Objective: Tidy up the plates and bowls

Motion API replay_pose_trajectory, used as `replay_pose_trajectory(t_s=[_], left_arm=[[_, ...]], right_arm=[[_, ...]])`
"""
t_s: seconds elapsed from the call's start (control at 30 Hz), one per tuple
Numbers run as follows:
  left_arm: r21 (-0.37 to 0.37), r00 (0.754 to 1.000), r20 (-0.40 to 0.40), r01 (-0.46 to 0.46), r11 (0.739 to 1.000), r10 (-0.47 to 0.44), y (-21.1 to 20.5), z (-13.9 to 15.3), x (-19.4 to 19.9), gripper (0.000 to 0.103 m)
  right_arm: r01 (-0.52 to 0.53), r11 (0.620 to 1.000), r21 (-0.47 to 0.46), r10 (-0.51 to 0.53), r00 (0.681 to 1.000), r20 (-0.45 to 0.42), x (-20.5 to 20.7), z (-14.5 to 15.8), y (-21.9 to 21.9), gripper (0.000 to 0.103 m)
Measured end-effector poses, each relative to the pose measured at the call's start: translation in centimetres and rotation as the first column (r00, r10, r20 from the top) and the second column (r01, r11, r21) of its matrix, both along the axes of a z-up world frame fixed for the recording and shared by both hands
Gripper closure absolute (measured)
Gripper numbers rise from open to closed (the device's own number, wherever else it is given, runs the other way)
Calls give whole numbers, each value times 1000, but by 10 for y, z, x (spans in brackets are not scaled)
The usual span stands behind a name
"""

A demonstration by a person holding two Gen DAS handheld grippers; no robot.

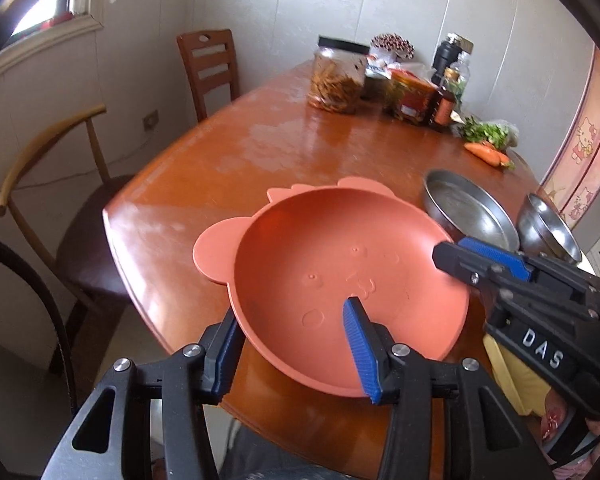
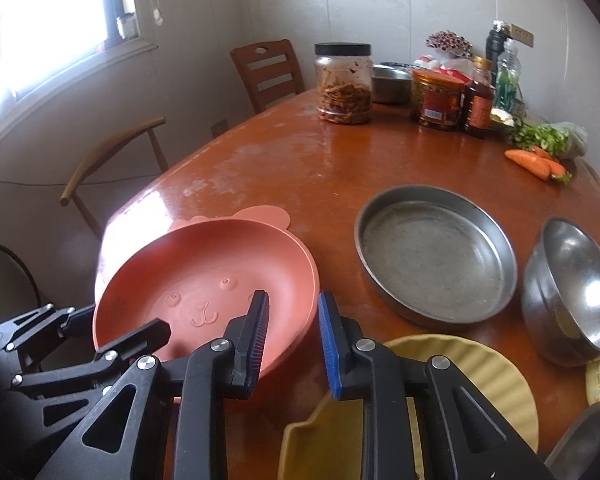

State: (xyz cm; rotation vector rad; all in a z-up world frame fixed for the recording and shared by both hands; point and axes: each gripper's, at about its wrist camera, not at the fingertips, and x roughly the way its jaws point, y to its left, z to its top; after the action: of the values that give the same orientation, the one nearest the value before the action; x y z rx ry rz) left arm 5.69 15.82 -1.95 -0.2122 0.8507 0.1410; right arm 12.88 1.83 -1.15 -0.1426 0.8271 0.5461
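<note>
A salmon-pink bowl [image 1: 300,248] with bear ears and an embossed face sits at the table's near corner. My left gripper [image 1: 292,316] straddles its near rim, one finger outside under the rim and one inside over the floor. A wide gap shows between the inner pad and the wall, so it is open. My right gripper [image 2: 294,296] is shut on the same bowl [image 2: 204,264] at its right rim, one pad inside and one outside. Each gripper shows in the other's view, the right [image 1: 454,250] and the left [image 2: 126,320]. A round metal pan [image 2: 436,256], a steel bowl [image 2: 572,292] and a yellow fluted plate [image 2: 480,368] lie to the right.
Jars and bottles [image 2: 344,84] crowd the far end of the wooden table [image 2: 284,160], with carrots [image 2: 536,164] and greens beside them. Two chairs [image 1: 208,68] stand along the left side. The table's edge runs just under the pink bowl.
</note>
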Motion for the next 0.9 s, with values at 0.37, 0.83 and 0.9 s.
replay_pose_trajectory(t_s=[0.37,0.83,0.9], left_arm=[[43,1000,-25,10,999,-9,16,-8,20,54],[33,998,-27,-54,998,55,24,-6,16,46],[43,998,-14,-68,997,69,25,-1,12,43]], right_arm=[[-3,1000,-3,3,1000,-8,1,-2,17,77],[-5,1000,22,5,1000,18,-3,2,12,75],[4,1000,26,-5,1000,26,-4,5,9,72]])
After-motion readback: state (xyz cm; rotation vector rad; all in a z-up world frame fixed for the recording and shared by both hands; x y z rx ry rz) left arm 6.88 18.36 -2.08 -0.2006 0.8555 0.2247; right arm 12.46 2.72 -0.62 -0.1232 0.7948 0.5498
